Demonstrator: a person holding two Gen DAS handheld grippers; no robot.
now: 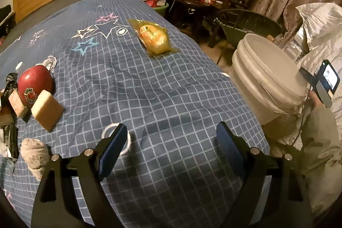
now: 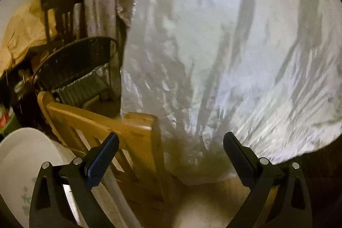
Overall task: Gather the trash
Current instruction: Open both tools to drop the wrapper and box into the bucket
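Observation:
In the left wrist view a yellow plastic wrapper (image 1: 154, 37) lies on the blue checked bedspread (image 1: 171, 89), well beyond my left gripper (image 1: 171, 138). That gripper hangs open over bare cover with nothing between its fingers. A white ring (image 1: 106, 131) sits partly behind its left finger. A crumpled grey wad (image 1: 35, 155) lies at the near left. A white lidded bucket (image 1: 267, 76) stands beside the bed on the right. In the right wrist view my right gripper (image 2: 171, 146) is open and empty, facing a large white plastic bag (image 2: 235, 57).
A red apple (image 1: 34, 87) and two beige blocks (image 1: 47, 109) rest at the bed's left edge. A sleeved hand (image 1: 316, 99) holds the other device by the bucket. A wooden chair (image 2: 119, 131), the bucket lid (image 2: 23, 159) and a black wicker chair (image 2: 81, 61) crowd the right view.

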